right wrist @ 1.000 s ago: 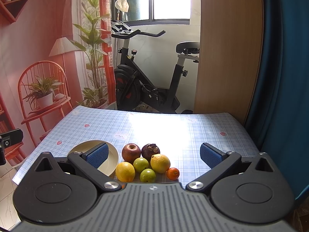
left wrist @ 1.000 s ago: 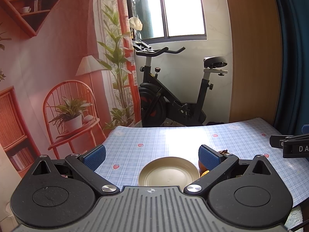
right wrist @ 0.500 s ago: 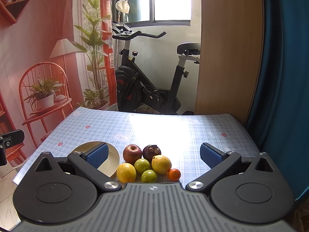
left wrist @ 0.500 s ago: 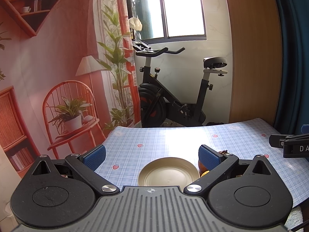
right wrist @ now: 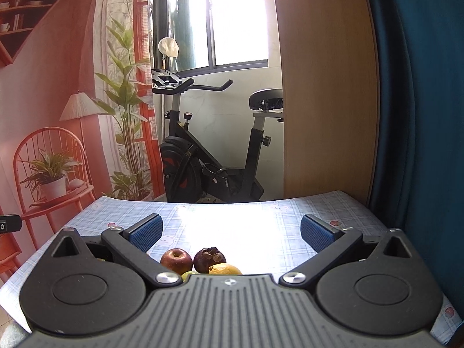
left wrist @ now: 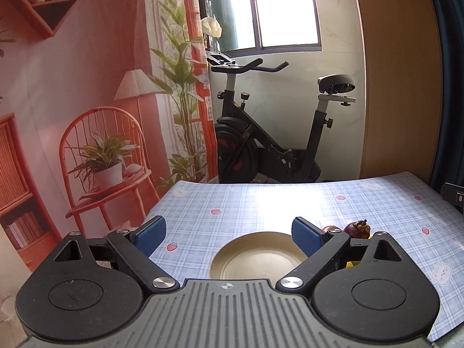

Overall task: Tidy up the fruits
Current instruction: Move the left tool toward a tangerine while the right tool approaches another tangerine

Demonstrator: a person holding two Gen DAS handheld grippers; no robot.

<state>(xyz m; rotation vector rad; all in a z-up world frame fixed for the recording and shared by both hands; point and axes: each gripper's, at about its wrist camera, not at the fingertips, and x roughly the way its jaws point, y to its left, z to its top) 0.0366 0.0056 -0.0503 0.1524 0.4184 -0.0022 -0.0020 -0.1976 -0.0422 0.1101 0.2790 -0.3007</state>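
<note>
A tan plate (left wrist: 258,256) lies on the blue checked tablecloth, under my open, empty left gripper (left wrist: 229,236). A dark mangosteen (left wrist: 357,229) shows to its right, behind the right finger. In the right wrist view my right gripper (right wrist: 230,232) is open and empty above a fruit pile: a red apple (right wrist: 176,260), the mangosteen (right wrist: 209,259), a yellow lemon (right wrist: 224,269) and a green fruit (right wrist: 188,274), partly hidden by the gripper body.
The tablecloth (right wrist: 246,223) ends at a far edge, with an exercise bike (left wrist: 261,145) beyond it. A wooden panel (right wrist: 327,101) and a blue curtain (right wrist: 420,116) stand at the right. The other gripper's tip (left wrist: 453,195) shows at the right edge.
My right gripper has moved forward and lower over the fruit pile, so the near fruits and plate dropped out of its view. The left gripper shifted slightly forward.
</note>
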